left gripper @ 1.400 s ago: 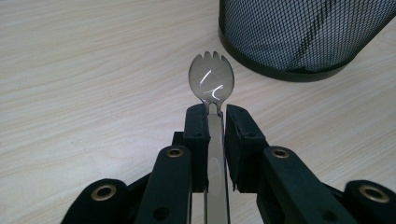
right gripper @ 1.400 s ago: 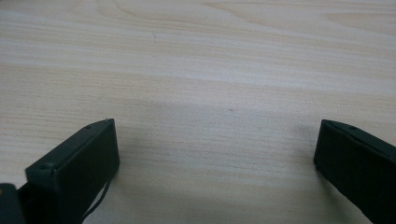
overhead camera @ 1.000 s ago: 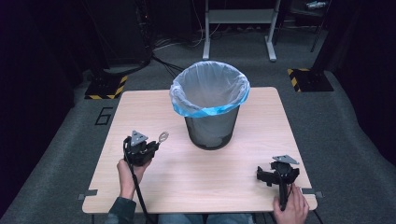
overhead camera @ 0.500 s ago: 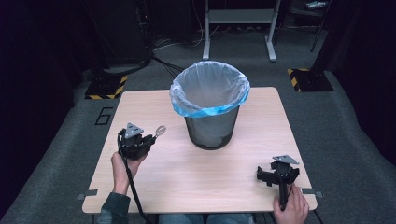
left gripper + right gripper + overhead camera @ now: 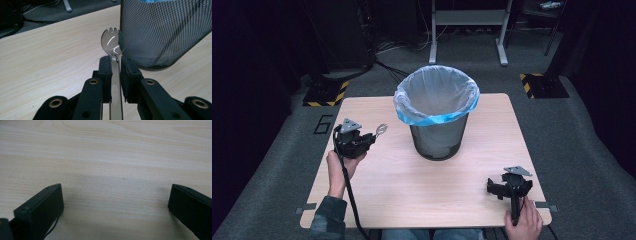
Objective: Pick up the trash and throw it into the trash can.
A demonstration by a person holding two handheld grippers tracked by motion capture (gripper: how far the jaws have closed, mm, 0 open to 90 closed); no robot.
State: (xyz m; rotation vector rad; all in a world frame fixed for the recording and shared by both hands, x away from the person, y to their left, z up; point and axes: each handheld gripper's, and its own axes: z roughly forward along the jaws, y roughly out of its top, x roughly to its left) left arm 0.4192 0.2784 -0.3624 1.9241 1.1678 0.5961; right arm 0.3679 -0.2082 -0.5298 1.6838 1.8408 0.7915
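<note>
beside the bin [image 5: 439,137], left tongs [image 5: 371,138] grip spork [image 5: 113,46].

table [image 5: 377,200] brightly lit from above — dark surroundings, soft focus, spork [image 5: 112,43] glare.

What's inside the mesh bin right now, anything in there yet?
The mesh bin holds a clear liner with a blue edge folded over its rim. From the high view the liner's upper inside looks bare; its bottom is hidden by the folds and rim, so contents there cannot be ruled out.
</note>
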